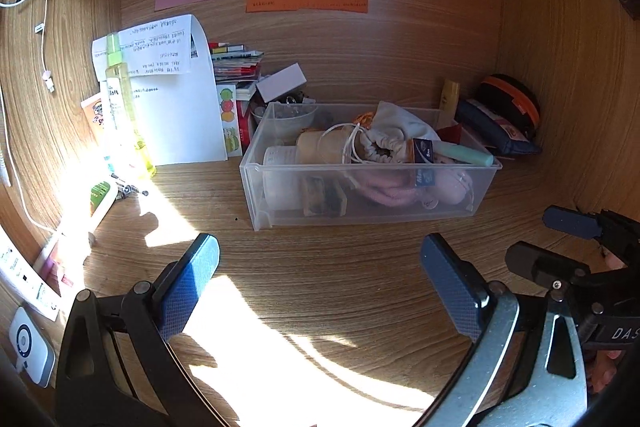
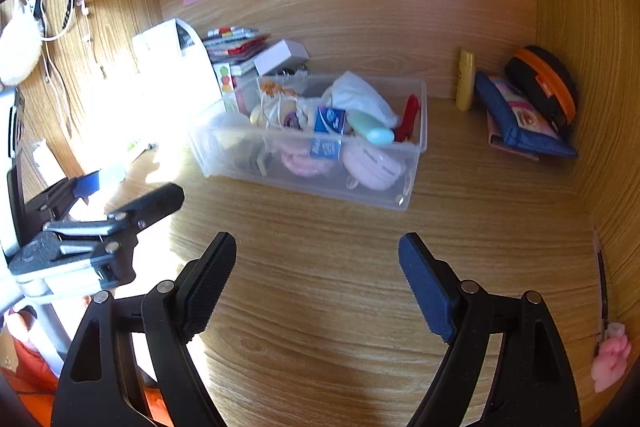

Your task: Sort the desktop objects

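Note:
A clear plastic bin [image 1: 256, 183] [image 2: 416, 147] sits on the wooden desk, filled with small items: a white drawstring pouch [image 1: 394, 133] [image 2: 360, 95], a mint tube [image 1: 466, 151] [image 2: 372, 131], pink round cases [image 2: 370, 167] and a blue packet [image 2: 330, 121]. My left gripper [image 1: 320, 255] hovers open in front of the bin, nothing between its fingers. My right gripper [image 2: 316, 255] is open too and holds nothing, nearer the bin's right end. Each gripper shows at the edge of the other's view.
A yellow-green spray bottle [image 1: 120, 107], white papers [image 1: 176, 95] and stacked booklets [image 1: 236, 65] stand at the back left. A yellow tube [image 2: 466, 79], a navy pouch [image 2: 516, 115] and a black-orange case [image 2: 544, 83] lean in the right corner. Cables [image 1: 44, 39] hang on the left wall.

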Demonstrator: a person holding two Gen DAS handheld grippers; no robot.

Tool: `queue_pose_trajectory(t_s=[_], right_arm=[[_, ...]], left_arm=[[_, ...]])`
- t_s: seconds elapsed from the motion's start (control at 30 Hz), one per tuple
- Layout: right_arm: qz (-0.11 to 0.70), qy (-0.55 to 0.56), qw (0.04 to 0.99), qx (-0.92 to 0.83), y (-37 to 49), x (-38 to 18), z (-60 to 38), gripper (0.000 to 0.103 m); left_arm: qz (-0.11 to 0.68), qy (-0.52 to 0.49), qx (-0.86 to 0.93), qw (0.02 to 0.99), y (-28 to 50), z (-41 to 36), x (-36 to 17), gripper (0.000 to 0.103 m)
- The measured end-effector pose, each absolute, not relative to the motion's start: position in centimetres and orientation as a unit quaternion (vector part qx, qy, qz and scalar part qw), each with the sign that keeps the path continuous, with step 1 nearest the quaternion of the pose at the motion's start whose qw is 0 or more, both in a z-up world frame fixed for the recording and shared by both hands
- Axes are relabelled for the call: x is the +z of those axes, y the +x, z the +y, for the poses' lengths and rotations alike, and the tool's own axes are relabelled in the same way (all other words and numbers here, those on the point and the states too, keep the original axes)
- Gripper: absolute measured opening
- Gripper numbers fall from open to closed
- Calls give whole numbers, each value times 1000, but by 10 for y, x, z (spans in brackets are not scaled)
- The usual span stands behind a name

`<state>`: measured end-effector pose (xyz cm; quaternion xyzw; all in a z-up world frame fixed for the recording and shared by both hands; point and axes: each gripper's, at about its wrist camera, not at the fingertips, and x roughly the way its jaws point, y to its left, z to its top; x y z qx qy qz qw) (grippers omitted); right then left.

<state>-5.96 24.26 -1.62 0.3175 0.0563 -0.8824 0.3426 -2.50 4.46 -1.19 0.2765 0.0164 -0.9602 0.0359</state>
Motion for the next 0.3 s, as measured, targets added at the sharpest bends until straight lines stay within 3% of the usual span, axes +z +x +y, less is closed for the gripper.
queue_pose_trajectory(t_s=[0.3], right_arm=[[56, 306, 345, -886, -59, -8, 239, 81]], left_arm=[[25, 256, -966, 31, -22, 40, -5, 102]])
